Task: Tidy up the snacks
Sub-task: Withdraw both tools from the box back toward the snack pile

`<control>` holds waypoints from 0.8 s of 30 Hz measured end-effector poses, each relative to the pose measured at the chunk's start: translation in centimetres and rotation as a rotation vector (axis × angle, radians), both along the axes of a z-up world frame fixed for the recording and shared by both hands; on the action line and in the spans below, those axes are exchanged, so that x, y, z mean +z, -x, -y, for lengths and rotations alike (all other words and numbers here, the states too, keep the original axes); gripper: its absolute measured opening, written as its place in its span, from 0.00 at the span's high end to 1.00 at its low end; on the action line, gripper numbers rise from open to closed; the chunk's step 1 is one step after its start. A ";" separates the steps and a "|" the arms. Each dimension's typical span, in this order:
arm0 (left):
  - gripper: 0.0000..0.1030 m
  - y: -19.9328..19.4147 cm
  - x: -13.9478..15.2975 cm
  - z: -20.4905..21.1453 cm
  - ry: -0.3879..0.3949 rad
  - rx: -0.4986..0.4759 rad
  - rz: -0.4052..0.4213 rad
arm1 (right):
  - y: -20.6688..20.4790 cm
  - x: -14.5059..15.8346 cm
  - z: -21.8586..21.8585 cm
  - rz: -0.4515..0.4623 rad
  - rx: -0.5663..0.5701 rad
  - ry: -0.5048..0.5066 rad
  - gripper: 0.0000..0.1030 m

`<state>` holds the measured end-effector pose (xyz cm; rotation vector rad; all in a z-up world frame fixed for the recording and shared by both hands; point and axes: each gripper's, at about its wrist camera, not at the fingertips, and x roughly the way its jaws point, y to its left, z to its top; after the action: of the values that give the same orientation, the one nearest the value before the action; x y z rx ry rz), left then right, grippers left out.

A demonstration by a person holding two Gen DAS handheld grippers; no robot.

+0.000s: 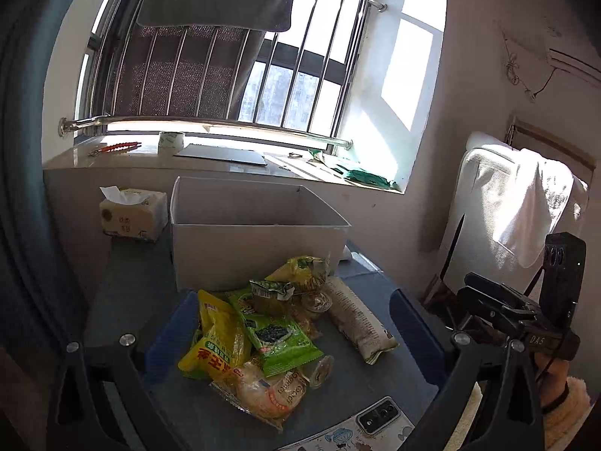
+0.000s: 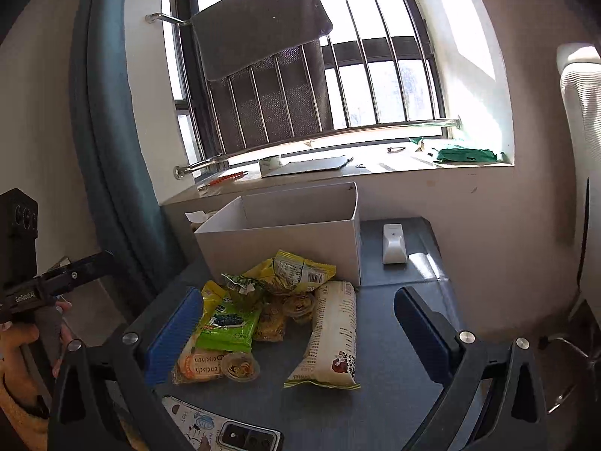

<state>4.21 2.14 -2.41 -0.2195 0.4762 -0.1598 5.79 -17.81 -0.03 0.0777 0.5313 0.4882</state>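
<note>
Green seaweed packet (image 1: 276, 332) lies between the open left gripper (image 1: 296, 334) fingers, untouched

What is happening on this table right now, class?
A person holds a two-finger gripper in each hand over a pile of snack packets on a grey table. Both the left gripper and the right gripper are open and hold nothing. The green seaweed packet, the yellow bag and the long white packet lie loose in front of an open white cardboard box, whose visible inside looks empty. A phone lies at the near edge.
</note>
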 end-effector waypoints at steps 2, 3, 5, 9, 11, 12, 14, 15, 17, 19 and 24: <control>0.00 0.7 -1.2 0.4 -0.014 -0.004 -0.017 | 0.4 -2.1 0.5 -0.063 -0.004 0.008 0.00; 0.00 0.9 -1.7 0.7 -0.032 0.002 -0.031 | 0.4 -3.1 0.5 -0.097 0.002 0.007 0.00; 0.00 1.2 -2.2 0.9 -0.042 0.006 -0.048 | 0.2 -4.8 0.3 -0.164 0.023 0.018 0.00; 0.00 1.2 -2.5 0.8 -0.021 0.003 -0.055 | -0.5 -6.3 -0.2 -0.225 0.025 0.027 0.00; 0.00 1.2 -2.6 0.7 -0.030 0.006 -0.055 | -0.7 -6.5 -0.3 -0.231 0.024 0.025 0.00; 0.00 1.1 -2.6 0.7 -0.028 0.009 -0.055 | -0.7 -6.6 -0.4 -0.233 0.025 0.024 0.00; 0.00 1.0 -2.9 0.6 -0.021 0.003 -0.061 | -1.0 -6.7 -0.6 -0.242 0.034 0.022 0.00; 0.00 0.9 -3.1 0.6 -0.023 0.001 -0.073 | -1.1 -6.9 -0.7 -0.253 0.040 0.025 0.00; 0.00 0.9 -3.5 0.6 -0.034 0.007 -0.084 | -1.6 -7.2 -1.1 -0.262 0.046 0.037 0.00; 0.00 0.7 -3.9 0.7 -0.045 0.001 -0.100 | -2.5 -7.4 -1.5 -0.268 0.040 0.063 0.00; 0.00 0.8 -4.4 0.8 -0.061 -0.004 -0.113 | -6.3 -8.7 -3.0 -0.314 0.058 0.140 0.00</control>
<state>3.42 1.33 -6.78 -0.1685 0.5929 -0.1376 12.04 -14.84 -8.75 0.0044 0.8760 0.4975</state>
